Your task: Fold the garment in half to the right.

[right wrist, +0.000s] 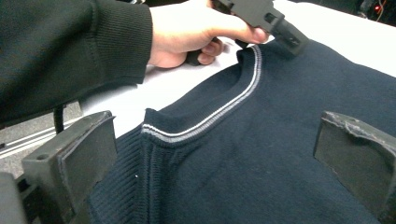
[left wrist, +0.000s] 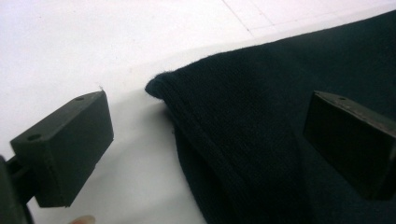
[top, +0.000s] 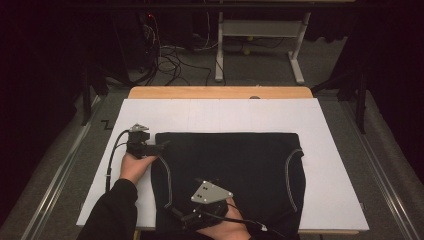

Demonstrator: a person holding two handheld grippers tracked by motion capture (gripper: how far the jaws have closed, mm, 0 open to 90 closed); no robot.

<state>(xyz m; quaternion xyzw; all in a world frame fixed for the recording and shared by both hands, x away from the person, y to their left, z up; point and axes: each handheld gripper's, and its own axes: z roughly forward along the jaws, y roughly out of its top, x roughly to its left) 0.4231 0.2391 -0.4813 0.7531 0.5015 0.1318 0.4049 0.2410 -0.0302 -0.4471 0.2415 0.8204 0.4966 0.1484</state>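
Observation:
A dark navy knitted garment (top: 240, 165) lies flat on the white board (top: 220, 115), with pale striped trim (right wrist: 210, 119) along its curved openings. My left gripper (top: 161, 146) is at the garment's far left corner (left wrist: 161, 86). It is open, one jaw over the white board and the other over the cloth (left wrist: 261, 116). My right gripper (top: 192, 212) hovers open above the garment's near left part, by the striped edge, with knit fabric (right wrist: 243, 158) between its jaws. The left hand (right wrist: 196, 30) and its gripper (right wrist: 268, 21) appear beyond.
The white board covers a wooden table (top: 220, 92), and bare board lies left, right and behind the garment. A small black mark (top: 106, 124) sits at the board's left edge. Behind the table are a desk frame (top: 260, 30) and floor cables (top: 170, 62).

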